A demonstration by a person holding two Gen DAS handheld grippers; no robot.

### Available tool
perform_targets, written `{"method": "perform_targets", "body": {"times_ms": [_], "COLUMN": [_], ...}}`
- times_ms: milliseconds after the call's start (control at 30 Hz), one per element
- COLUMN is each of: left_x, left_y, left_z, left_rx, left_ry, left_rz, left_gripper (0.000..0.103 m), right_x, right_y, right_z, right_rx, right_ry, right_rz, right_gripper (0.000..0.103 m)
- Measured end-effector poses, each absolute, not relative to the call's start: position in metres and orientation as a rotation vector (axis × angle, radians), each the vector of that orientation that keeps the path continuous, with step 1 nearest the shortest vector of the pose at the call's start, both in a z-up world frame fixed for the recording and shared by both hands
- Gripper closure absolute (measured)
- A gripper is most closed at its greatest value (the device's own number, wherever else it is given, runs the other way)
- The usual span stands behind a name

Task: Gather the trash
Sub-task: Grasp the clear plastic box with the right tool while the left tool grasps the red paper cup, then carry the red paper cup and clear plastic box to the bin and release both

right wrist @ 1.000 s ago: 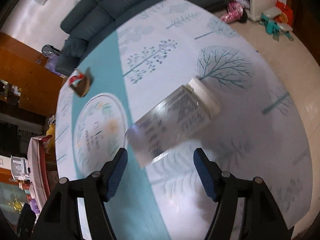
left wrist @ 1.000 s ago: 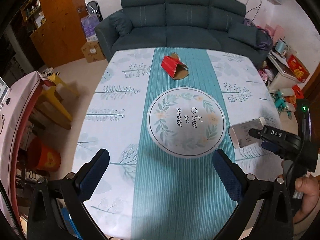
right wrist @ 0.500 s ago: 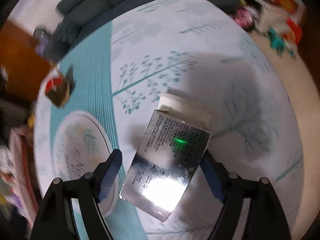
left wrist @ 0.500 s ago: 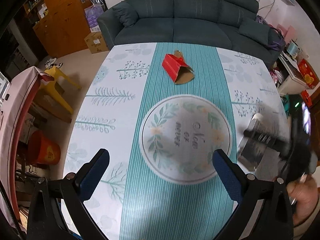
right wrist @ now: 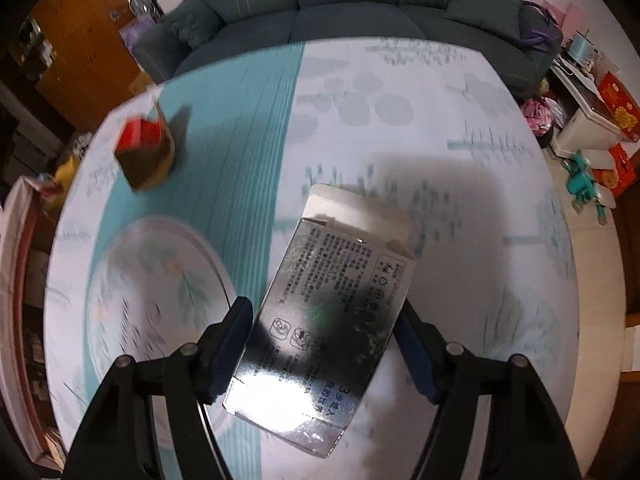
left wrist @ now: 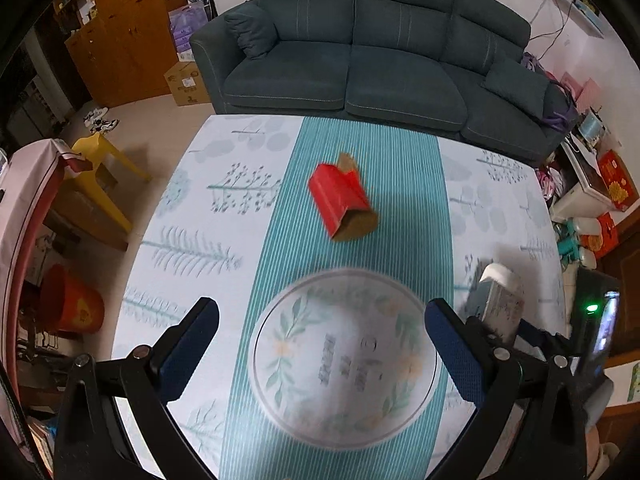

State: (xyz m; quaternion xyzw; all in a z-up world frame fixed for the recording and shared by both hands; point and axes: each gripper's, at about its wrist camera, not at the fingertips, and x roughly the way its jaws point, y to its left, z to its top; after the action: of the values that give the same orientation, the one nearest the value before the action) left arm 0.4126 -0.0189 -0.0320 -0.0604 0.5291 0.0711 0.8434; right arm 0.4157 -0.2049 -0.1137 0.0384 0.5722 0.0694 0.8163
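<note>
In the left wrist view, the left gripper (left wrist: 320, 344) is held above the table (left wrist: 192, 216) with its jaws spread wide and nothing between them; a red carton (left wrist: 340, 200) is seen lying on its side on the teal runner (left wrist: 368, 148) ahead, before a dark sofa (left wrist: 380, 56). In the right wrist view, the right gripper (right wrist: 326, 344) is seen clamped on a silver box (right wrist: 324, 316), its white flap open at the far end, lifted over the table's right side.
</note>
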Motion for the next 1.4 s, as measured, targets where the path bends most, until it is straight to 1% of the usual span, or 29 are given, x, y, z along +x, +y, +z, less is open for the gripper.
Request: {"method": "perform_targets", "body": {"times_ms": [233, 367, 467, 600, 733, 800, 867, 900, 933, 967, 1033, 1100, 1133, 1167, 1267, 1400], "left_x": [0.465, 0.495, 0.517, 0.545, 0.566, 0.573, 0.579, 0.581, 0.582, 0.582, 0.583, 0.580, 0.577, 0.575, 0.564, 0.543], "left_y": [-0.017, -0.011, -0.003, 0.002, -0.004, -0.005, -0.007, -0.007, -0.007, -0.007, -0.009, -0.010, -0.011, -0.011, -0.014, -0.019], "left_z": [-0.054, -0.072, -0.090, -0.115, -0.136, -0.147, -0.159, -0.163, -0.168, -0.168, -0.167, -0.164, -0.161, -0.158, -0.153, -0.138], "left_rx": [-0.179, -0.205, -0.254, -0.319, -0.312, -0.315, -0.332, -0.340, -0.343, -0.331, -0.319, -0.312, -0.299, -0.281, -0.238, -0.179], "left_ry": [1.164, 1.196, 1.234, 1.283, 1.320, 1.341, 1.374, 1.384, 1.395, 1.385, 1.372, 1.344, 1.333, 1.326, 1.306, 1.273], "left_rz": [0.165, 0.194, 0.216, 0.214, 0.230, 0.237, 0.238, 0.237, 0.243, 0.257, 0.256, 0.257, 0.256, 0.256, 0.245, 0.214], "left_gripper": [0.002, 0.007, 0.010, 0.010, 0.010, 0.015, 0.031, 0.034, 0.041, 0.043, 0.045, 0.050, 0.056, 0.059, 0.062, 0.063], "right_x": [0.475, 0.499, 0.510, 0.518, 0.520, 0.520, 0.518, 0.518, 0.516, 0.516, 0.515, 0.513, 0.512, 0.511, 0.507, 0.501], "right_y": [-0.213, -0.216, -0.216, -0.214, -0.212, -0.211, -0.211, -0.210, -0.210, -0.210, -0.211, -0.213, -0.214, -0.214, -0.216, -0.214], "right_z": [-0.095, -0.093, -0.096, -0.102, -0.109, -0.114, -0.117, -0.119, -0.119, -0.120, -0.120, -0.119, -0.119, -0.119, -0.117, -0.112], "right_rx": [0.175, 0.196, 0.216, 0.235, 0.238, 0.236, 0.230, 0.227, 0.222, 0.220, 0.215, 0.212, 0.213, 0.215, 0.224, 0.231], "right_ry": [1.144, 1.119, 1.116, 1.118, 1.129, 1.140, 1.150, 1.152, 1.153, 1.154, 1.157, 1.157, 1.158, 1.157, 1.157, 1.154], "right_rz": [0.165, 0.177, 0.188, 0.207, 0.222, 0.229, 0.237, 0.238, 0.241, 0.243, 0.247, 0.250, 0.252, 0.252, 0.254, 0.261], "right_gripper": [0.032, 0.032, 0.032, 0.032, 0.032, 0.032, 0.032, 0.032, 0.032, 0.032, 0.032, 0.032, 0.032, 0.032, 0.032, 0.032]}}
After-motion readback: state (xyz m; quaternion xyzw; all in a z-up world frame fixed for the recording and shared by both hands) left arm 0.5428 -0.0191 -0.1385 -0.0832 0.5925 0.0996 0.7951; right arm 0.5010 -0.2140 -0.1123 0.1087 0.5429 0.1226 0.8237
